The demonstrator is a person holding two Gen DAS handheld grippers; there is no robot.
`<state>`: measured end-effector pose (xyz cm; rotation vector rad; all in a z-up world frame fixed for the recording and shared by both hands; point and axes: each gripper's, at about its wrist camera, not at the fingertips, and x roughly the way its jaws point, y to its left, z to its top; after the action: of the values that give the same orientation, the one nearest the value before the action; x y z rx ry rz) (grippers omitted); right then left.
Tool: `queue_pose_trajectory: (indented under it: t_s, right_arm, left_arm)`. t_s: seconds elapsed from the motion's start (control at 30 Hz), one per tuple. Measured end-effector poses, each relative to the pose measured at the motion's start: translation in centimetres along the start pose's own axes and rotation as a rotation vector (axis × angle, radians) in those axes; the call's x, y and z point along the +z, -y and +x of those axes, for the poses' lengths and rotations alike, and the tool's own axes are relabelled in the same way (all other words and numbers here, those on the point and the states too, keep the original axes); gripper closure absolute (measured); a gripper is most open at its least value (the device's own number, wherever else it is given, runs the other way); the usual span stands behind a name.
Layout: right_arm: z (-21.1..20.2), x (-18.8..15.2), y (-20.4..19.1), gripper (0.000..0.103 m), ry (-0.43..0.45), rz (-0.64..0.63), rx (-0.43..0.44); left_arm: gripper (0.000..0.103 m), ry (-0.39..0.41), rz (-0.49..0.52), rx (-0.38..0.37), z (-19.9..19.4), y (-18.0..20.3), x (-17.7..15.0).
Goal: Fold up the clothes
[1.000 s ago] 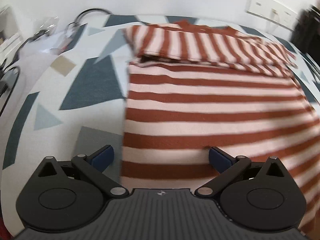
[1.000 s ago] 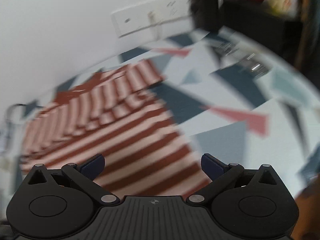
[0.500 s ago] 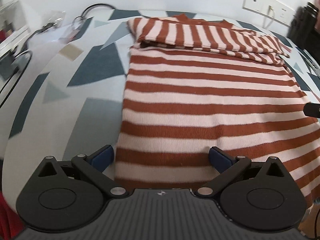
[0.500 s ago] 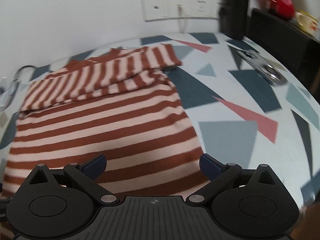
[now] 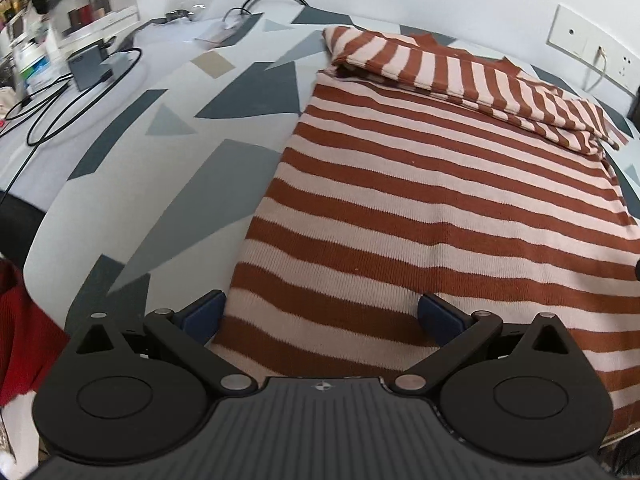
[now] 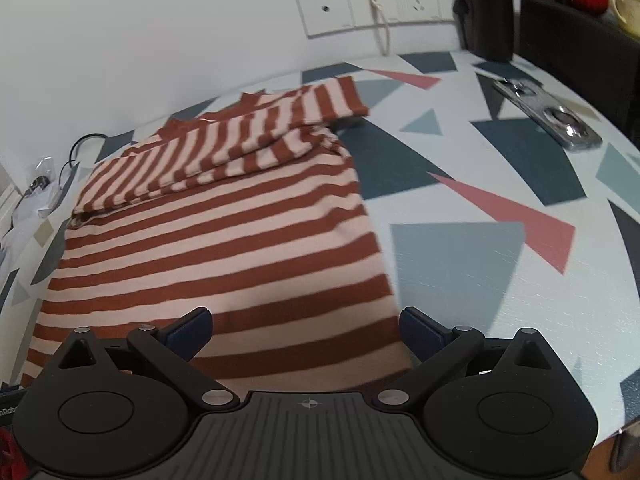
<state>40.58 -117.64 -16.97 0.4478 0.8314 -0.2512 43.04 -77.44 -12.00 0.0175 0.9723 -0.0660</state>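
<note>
Broadly, the table (image 5: pixel 168 184) carries a striped sweater (image 5: pixel 440 208) lying flat, sleeves folded across its far end. Left gripper (image 5: pixel 320 316) and right gripper (image 6: pixel 306 328) hang wide open over the sweater's near corners, holding nothing.

Even bright diffuse light, soft shadows, no glare; strong fisheye bending at edges; slight corner blur
</note>
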Motion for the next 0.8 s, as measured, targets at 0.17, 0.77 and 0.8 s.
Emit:
queue_pose_trajectory:
  t_s: [0.17,0.77,0.8]
  right_arm:
    - [0.6,0.4,1.6,0.002,-0.043,0.028,-0.028]
    - [2.3,-1.3,-1.4,0.001,-0.026,-0.215,-0.137]
    - [2.3,-1.4,-1.8,0.001,-0.027,-0.228,-0.128]
  left_arm:
    - [0.000,0.013,-0.023,0.016,-0.1,0.2,-0.3]
    - [0.000,0.046,0.049,-0.037,0.1,0.4,0.3]
    - [0.002,0.053,0.058,-0.044,0.1,0.5,0.4]
